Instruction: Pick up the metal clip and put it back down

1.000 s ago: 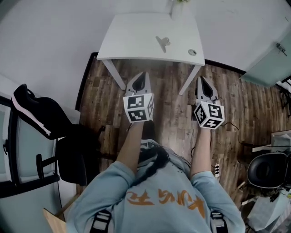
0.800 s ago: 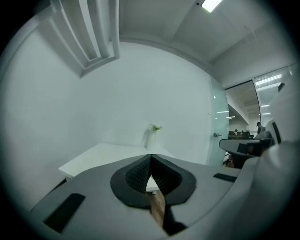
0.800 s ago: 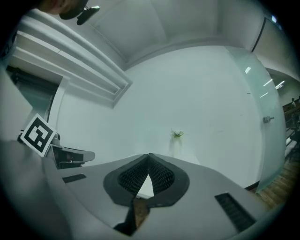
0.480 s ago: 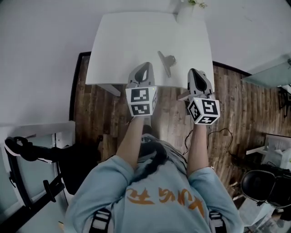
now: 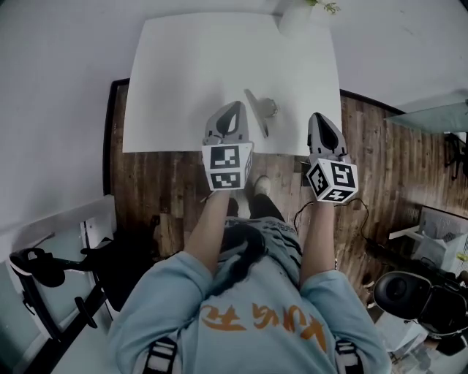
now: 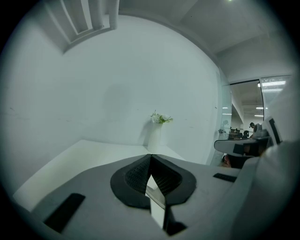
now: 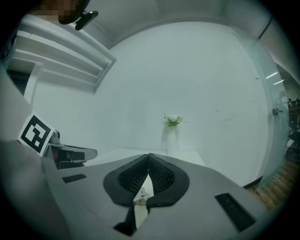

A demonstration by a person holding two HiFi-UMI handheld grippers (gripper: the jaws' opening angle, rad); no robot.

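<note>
Silvery metal clip (image 5: 258, 111) lies on the white tabletop (image 5: 183, 66) toward its 6 o'clock edge. It is at 3 o'clock from the left hand-held gripper (image 5: 235, 108) and 9 o'clock from the right hand-held gripper (image 5: 320, 119). Both have jaws pressed together and empty, probably staged for the pick-up.

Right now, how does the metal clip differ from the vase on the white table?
The metal clip lies flat near the front edge of the white table; the vase stands upright at the far edge. The metal clip is grey; the vase is white and holds a small plant. Both rest on the white table.
</note>
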